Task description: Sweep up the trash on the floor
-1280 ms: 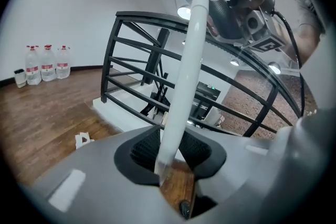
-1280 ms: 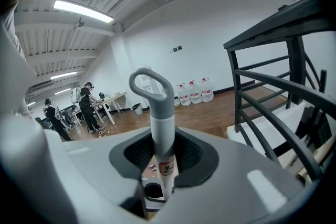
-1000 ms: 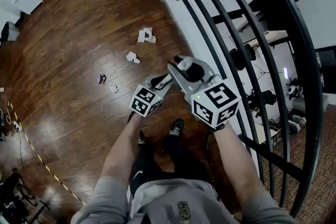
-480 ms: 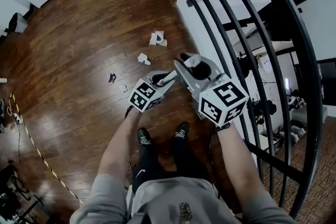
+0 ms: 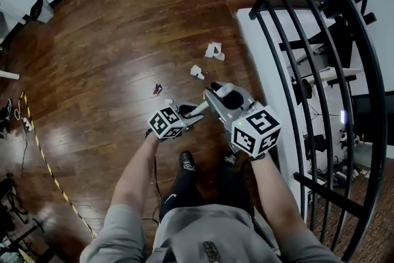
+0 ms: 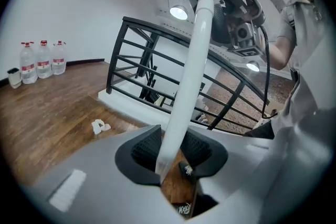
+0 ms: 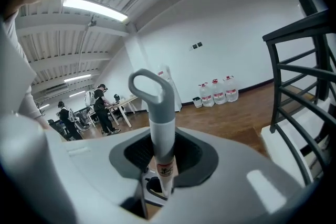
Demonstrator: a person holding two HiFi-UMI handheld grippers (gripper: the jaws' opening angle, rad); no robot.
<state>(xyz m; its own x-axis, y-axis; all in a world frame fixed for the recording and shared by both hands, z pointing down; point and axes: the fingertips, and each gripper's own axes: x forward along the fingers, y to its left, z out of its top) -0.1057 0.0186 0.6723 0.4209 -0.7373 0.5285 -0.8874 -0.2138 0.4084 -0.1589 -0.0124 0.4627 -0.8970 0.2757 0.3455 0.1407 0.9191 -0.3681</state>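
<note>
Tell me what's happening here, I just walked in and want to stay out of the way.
A person stands on the wooden floor beside a black railing, holding one long handle, probably a broom's, in both grippers. The right gripper is clamped just below its looped top. The left gripper has the shaft lower down between its jaws, which have just been opening a little. Crumpled paper scraps lie on the floor ahead, not yet swept.
</note>
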